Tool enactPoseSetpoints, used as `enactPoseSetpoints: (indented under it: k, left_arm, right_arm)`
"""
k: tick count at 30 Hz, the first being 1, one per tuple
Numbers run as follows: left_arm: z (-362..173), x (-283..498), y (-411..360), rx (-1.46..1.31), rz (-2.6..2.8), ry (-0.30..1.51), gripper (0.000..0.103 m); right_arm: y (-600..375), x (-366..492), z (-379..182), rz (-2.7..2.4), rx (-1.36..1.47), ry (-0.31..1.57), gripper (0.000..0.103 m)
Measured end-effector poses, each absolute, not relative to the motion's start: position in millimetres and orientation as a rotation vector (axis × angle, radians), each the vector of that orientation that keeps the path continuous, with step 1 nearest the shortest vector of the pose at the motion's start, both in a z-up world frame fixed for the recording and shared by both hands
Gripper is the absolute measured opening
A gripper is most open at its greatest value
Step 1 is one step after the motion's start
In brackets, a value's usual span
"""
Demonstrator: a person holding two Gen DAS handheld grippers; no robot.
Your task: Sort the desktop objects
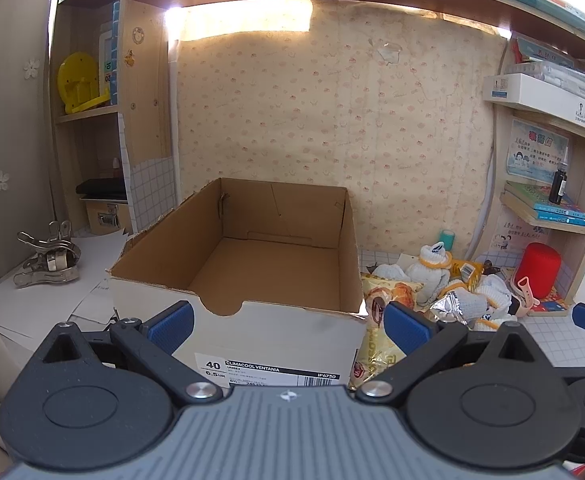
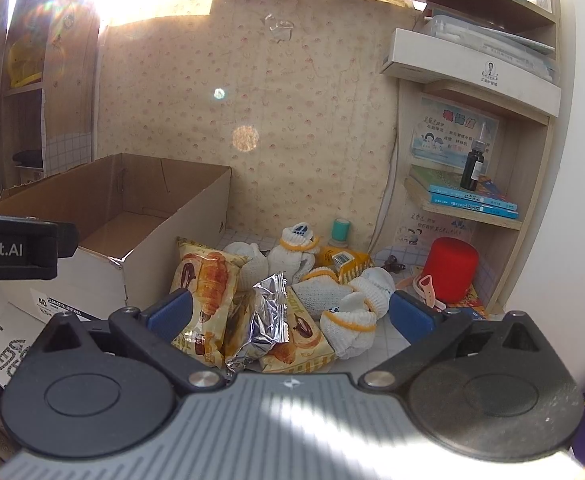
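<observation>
Start of sort: box (image 1: 252, 264) empty on desk (image 2: 392, 344), snack packs (image 2: 208, 280) and socks (image 2: 348, 320) piled beside it. Both hand-held grippers, left (image 1: 288, 326) and right (image 2: 290, 314), jaws apart, holding nothing. Next: right grabs a pack.

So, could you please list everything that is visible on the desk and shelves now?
Cardboard box: one, brown, open and empty, desk left.
Bread packets: two, yellow, right of the box.
Foil wrapper: one, silver, between the packets.
White socks: several, yellow-trimmed, piled beside the packets.
Red cylinder: one, bottom right shelf.
Dark bottle: one, standing on blue books.
Metal clips: silver, desk far left.
Left gripper: open, before the box.
Right gripper: open, over the pile.
</observation>
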State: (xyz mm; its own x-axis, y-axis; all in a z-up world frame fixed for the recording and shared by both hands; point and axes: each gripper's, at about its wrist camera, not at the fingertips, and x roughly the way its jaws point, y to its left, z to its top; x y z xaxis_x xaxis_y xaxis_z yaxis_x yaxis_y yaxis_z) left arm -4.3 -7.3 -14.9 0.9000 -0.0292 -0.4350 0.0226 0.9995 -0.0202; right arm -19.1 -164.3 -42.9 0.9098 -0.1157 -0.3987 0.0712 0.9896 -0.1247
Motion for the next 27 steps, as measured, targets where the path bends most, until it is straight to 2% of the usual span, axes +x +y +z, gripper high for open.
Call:
enactPoseSetpoints:
  k: [27]
  left_arm:
    - [-14.1,-4.8,-9.3,-0.012,-0.034,0.452,0.103]
  right_arm:
    - [-161.9,-19.2,-43.5,-0.097,-0.11,0.42,0.101]
